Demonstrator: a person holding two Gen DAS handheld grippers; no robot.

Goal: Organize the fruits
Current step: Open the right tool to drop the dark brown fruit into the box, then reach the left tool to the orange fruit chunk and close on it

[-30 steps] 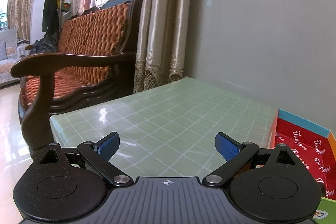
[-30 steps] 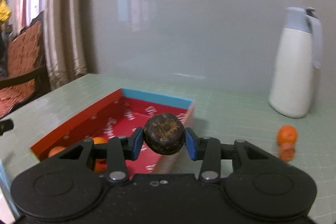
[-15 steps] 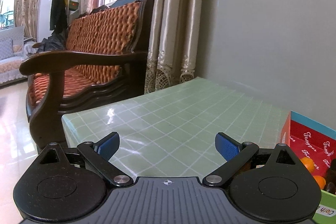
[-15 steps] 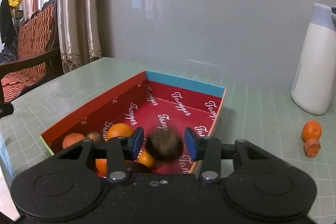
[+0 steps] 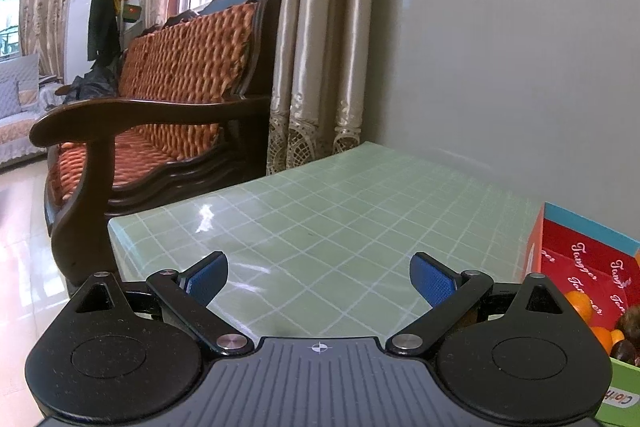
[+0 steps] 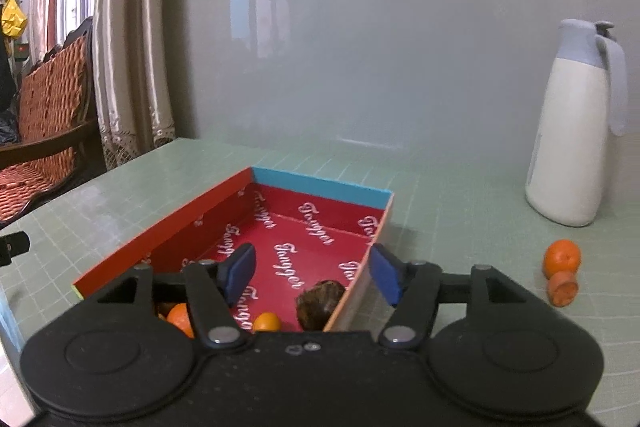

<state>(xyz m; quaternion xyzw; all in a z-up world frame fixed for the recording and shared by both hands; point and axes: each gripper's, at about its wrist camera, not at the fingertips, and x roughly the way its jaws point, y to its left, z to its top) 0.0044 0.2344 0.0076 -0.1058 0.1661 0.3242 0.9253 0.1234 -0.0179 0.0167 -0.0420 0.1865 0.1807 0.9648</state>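
Bare green table (image 5: 360, 227) beyond open tongs (image 5: 318, 277)

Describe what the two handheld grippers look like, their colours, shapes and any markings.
The left gripper and the right gripper match: black plastic bodies with two round discs, triangular cut-outs, silver pivot pins and angled link arms ending in blue pads. The left body is ribbed with a small white crosshair mark. No cables, hands or sleeves show.

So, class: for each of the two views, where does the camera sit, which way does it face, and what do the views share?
Left wrist: on the left gripper, facing across the table to a sofa; open jaws show.
Right wrist: on the right gripper, facing the box, wall and jug; open jaws show above a dark fruit.
Shared: table, box, sofa.
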